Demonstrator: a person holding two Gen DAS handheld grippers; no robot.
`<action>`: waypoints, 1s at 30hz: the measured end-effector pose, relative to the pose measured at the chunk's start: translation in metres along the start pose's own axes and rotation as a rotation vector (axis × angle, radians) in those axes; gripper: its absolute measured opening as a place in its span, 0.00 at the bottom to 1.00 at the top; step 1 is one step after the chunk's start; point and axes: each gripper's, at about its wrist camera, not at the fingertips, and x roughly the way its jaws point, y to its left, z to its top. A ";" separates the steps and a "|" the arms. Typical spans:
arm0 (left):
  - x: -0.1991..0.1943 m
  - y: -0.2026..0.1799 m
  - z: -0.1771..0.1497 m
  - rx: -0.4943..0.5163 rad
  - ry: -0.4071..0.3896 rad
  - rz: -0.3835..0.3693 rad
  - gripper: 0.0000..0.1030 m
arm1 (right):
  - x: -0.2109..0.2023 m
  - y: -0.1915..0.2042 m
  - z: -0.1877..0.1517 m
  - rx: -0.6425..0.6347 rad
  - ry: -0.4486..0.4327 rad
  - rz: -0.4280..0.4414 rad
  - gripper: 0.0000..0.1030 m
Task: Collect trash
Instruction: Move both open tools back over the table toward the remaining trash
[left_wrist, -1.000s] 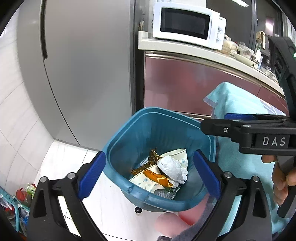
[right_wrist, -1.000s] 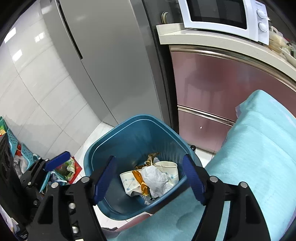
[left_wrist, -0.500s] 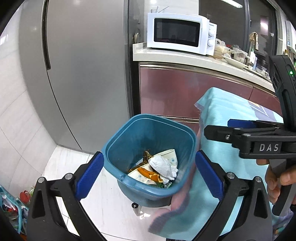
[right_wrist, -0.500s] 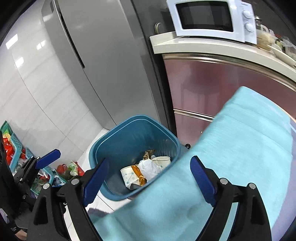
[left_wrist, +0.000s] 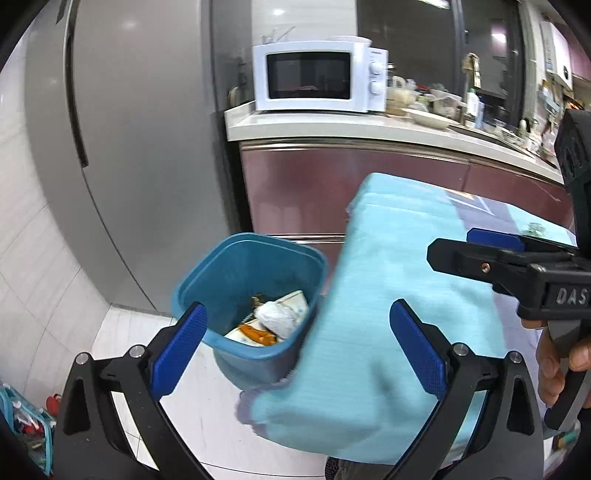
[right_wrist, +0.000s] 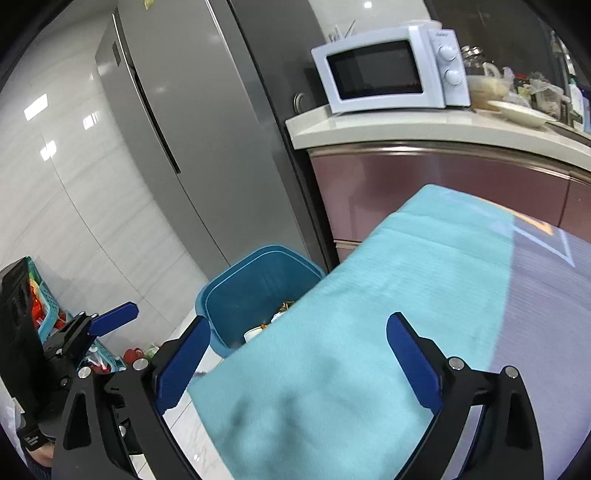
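Observation:
A blue trash bin (left_wrist: 236, 291) stands on the white floor beside the table; it also shows in the right wrist view (right_wrist: 258, 291). Inside lie crumpled white paper (left_wrist: 275, 315), a paper cup and orange wrappers. My left gripper (left_wrist: 299, 347) is open and empty, above and in front of the bin. My right gripper (right_wrist: 295, 358) is open and empty over the light blue tablecloth (right_wrist: 369, 332). The right gripper also shows at the right of the left wrist view (left_wrist: 517, 266).
A grey fridge (left_wrist: 147, 147) stands behind the bin. A white microwave (left_wrist: 317, 75) sits on the counter above maroon cabinets (left_wrist: 369, 184). The cloth-covered table (left_wrist: 388, 295) edge overhangs the bin. A basket with clutter (right_wrist: 40, 306) is on the floor at left.
Both grippers have pulled back and up from the bin, so it looks smaller and lower. The tablecloth now fills more of both views.

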 end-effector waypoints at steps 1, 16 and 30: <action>-0.004 -0.007 -0.001 0.006 -0.004 -0.011 0.94 | -0.006 -0.001 -0.003 0.002 -0.006 -0.003 0.91; -0.040 -0.108 -0.029 0.117 -0.008 -0.158 0.95 | -0.105 -0.058 -0.067 0.104 -0.113 -0.109 0.93; -0.068 -0.178 -0.062 0.202 0.005 -0.330 0.94 | -0.186 -0.079 -0.143 0.161 -0.157 -0.291 0.93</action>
